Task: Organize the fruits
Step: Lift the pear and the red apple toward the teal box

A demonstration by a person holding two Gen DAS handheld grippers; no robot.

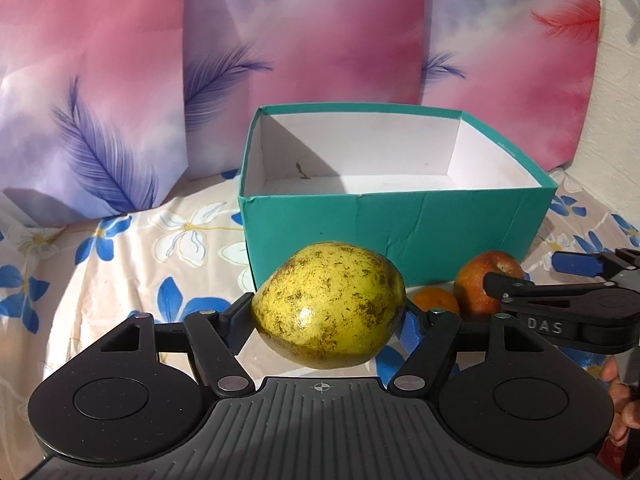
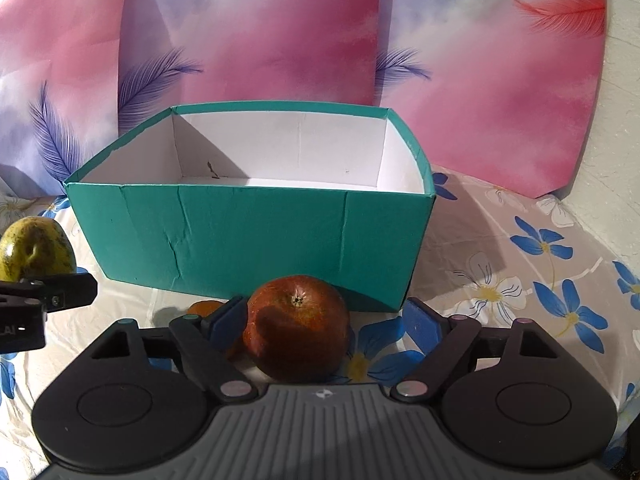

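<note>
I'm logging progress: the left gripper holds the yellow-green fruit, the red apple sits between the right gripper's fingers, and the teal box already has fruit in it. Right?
Not quite: the teal box shows no fruit inside, as the right wrist view shows. The rest stands.

bright, hard light from left; sharp shadows; fisheye bending edges; focus crisp

Feather backdrop behind a flowered cloth
Pink-violet feather-print sheets (image 1: 304, 40) stand upright — the floral cloth (image 1: 120, 264) lies sunlit, with shadows.
</note>
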